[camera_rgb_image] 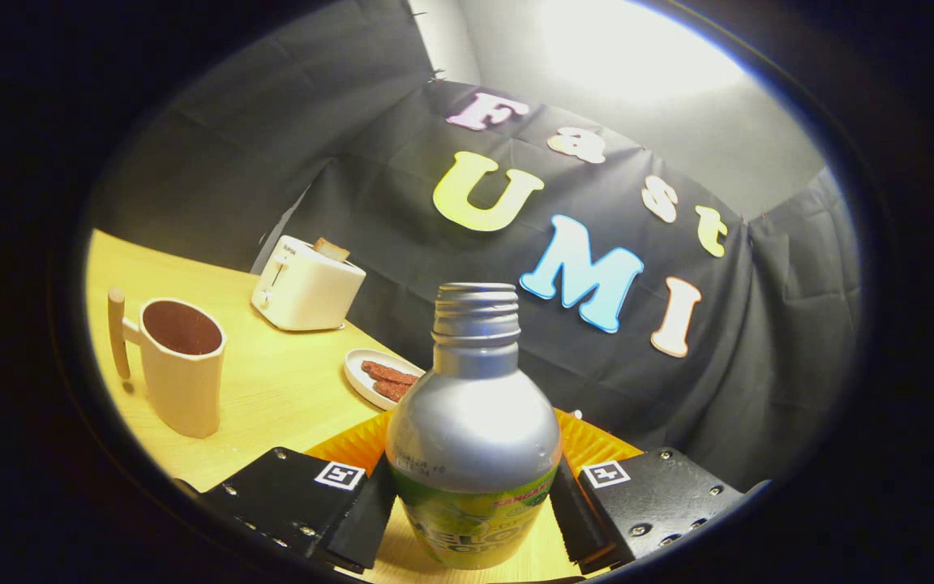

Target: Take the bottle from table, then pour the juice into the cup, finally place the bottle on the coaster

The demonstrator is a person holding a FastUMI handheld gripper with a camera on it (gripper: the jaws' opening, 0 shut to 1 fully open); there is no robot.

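Note:
A silver bottle (472,422) with a green label and an uncapped threaded neck stands upright between my fingers. My gripper (471,507) is shut on its lower body, with one finger (362,511) pressing each side. An orange ribbed coaster (349,448) lies on the wooden table (289,389) just behind the bottle, showing on both sides of it. Whether the bottle's base touches the table I cannot tell. A beige cup (182,369) with a wooden handle and a dark inside stands farther off, beyond the left finger.
A small white plate (366,369) with reddish strips lies just past the coaster. Behind it a white toaster (306,285) with a slice of bread in it stands by the booth's black cloth wall.

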